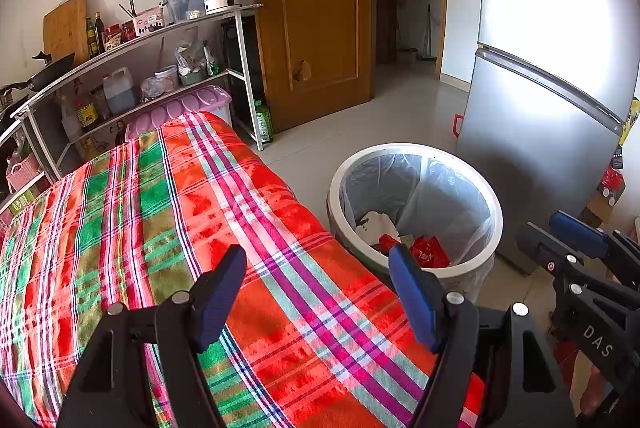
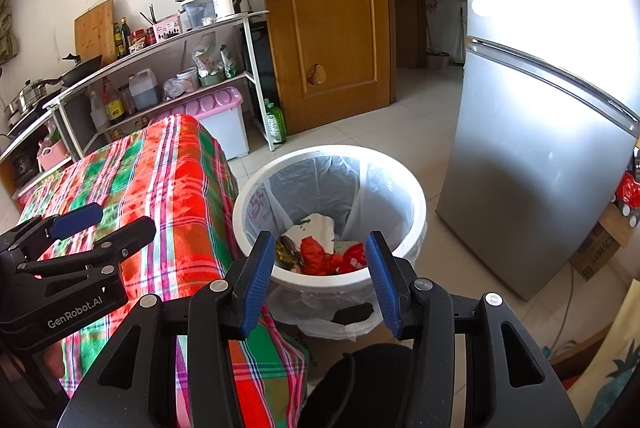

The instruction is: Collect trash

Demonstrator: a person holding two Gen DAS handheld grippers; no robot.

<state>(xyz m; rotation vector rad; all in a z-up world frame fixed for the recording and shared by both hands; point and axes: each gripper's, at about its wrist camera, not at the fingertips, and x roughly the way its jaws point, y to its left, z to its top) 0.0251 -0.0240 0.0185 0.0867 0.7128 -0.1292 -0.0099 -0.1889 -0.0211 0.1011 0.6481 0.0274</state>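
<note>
A white trash bin [image 1: 472, 268] [image 2: 256, 187] lined with a clear bag stands on the floor beside the table. Inside it lie red wrappers [image 1: 430, 252] [image 2: 320, 260] and crumpled white paper [image 1: 376, 226] [image 2: 316, 228]. My left gripper [image 1: 316, 268] hovers open over the plaid tablecloth [image 1: 160, 220], nothing between its blue pads. My right gripper [image 2: 320, 252] hangs open just before the bin's near rim, also empty. Each gripper shows at the edge of the other's view: the right gripper [image 1: 560, 236] to the right, the left gripper [image 2: 116, 220] to the left over the cloth [image 2: 176, 187].
A silver fridge [image 1: 552, 107] [image 2: 552, 131] stands right of the bin. A metal shelf rack [image 1: 132, 67] [image 2: 160, 67] with bottles, a kettle and a pan lines the wall behind the table. A wooden door [image 1: 316, 15] [image 2: 328, 19] is at the back. A cardboard box [image 2: 600, 248] sits by the fridge.
</note>
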